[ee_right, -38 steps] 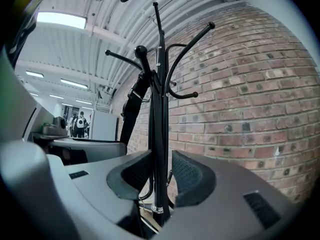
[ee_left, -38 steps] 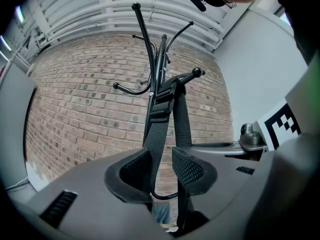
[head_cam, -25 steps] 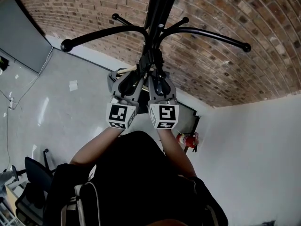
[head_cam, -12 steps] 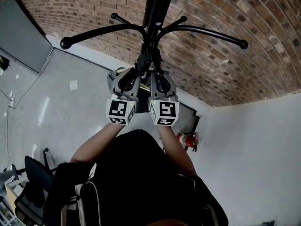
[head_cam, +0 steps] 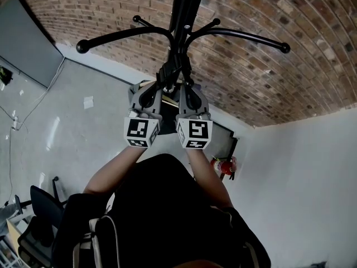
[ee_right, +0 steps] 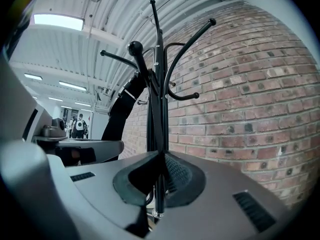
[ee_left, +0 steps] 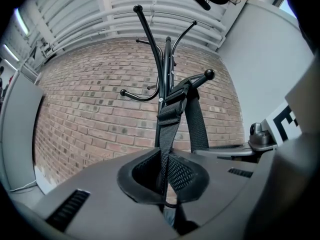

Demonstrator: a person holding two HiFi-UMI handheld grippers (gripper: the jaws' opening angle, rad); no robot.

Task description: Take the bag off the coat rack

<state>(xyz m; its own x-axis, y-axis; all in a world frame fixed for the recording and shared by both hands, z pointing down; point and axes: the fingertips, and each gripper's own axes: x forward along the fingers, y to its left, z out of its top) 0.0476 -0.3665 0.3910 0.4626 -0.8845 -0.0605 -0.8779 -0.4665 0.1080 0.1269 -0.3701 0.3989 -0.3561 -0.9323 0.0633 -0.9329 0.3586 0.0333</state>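
Fingers on left gripper (ee_left: 164, 174) and right gripper (ee_right: 159, 179) just clamped black webbing bag straps (ee_left: 172, 119); coat rack (head_cam: 184, 10) against brick wall (head_cam: 268, 77).

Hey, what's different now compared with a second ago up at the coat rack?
Both tongs have just closed. The left tongs now pinch one black bag strap, and the right tongs pinch the other strap; a second ago both stood open at the straps. Neither hand has visibly shifted, and the straps still hang from the coat rack.
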